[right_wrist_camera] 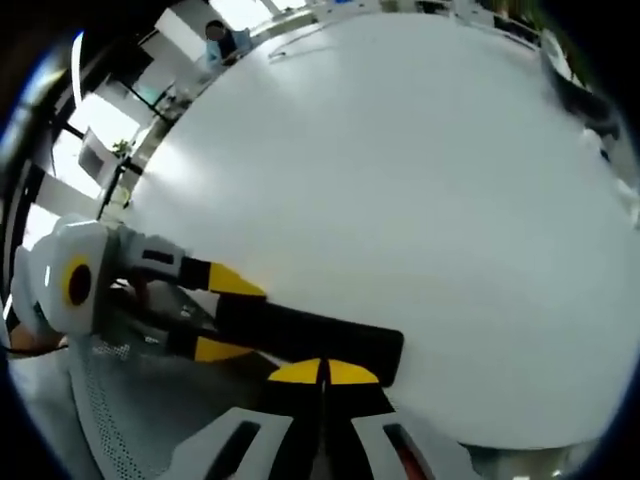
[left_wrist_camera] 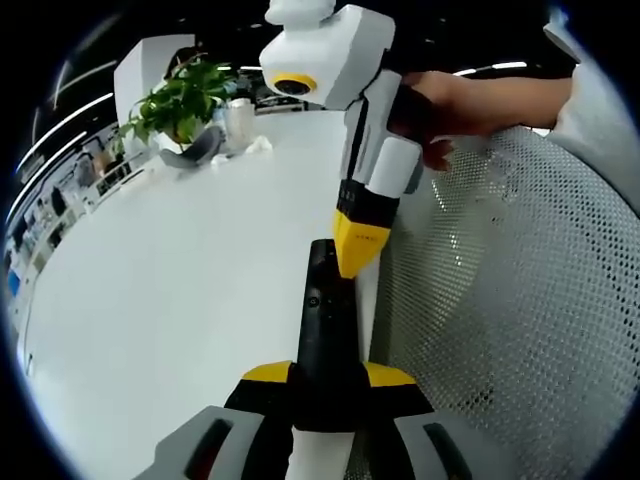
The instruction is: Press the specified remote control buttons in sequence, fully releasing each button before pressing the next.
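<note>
A broad white tabletop (left_wrist_camera: 180, 300) is filling the room's middle, a potted plant (left_wrist_camera: 180, 105) sitting at its far end, ceiling strip lights (left_wrist_camera: 490, 68) glowing overhead.

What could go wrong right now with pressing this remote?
The remote sits at the edge of the white table, clamped at one end by the left gripper. A hard push from the shut right gripper may tip it or slide it off. The wide tips may hit neighbouring buttons.

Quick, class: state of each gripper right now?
Left gripper: closed on the black remote control.
Right gripper: jaws closed together, holding nothing, tips at the remote.
</note>
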A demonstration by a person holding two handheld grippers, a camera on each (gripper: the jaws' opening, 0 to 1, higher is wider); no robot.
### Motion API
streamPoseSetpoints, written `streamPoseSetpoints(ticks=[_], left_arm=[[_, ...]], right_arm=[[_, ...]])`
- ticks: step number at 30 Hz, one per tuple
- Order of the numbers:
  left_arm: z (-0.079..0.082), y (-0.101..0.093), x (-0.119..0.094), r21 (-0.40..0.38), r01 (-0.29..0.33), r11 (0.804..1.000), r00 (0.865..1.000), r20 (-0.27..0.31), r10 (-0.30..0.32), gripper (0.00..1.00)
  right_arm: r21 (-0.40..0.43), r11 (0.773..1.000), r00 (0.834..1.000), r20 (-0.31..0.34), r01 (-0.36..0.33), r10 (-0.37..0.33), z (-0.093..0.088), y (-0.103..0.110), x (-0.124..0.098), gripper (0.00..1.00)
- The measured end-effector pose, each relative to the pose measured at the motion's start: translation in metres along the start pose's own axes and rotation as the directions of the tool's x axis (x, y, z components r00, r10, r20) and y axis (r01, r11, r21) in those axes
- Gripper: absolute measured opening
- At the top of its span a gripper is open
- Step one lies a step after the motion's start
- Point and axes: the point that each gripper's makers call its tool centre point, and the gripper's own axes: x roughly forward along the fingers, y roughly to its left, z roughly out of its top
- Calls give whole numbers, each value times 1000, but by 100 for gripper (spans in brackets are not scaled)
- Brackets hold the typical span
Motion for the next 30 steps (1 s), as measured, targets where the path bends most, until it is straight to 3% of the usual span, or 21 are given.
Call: streamPoseSetpoints(ticks=[14,30], left_arm=[[0,0,1,5,-1,1000,1000,1,1,24],[1,0,0,5,-1,1000,1000,2,1,24]], right_arm=[[-94,995,1000,15,22,-20,2,-1,1,0],[-59,998,1000,16,1,0,3,0,-1,0]])
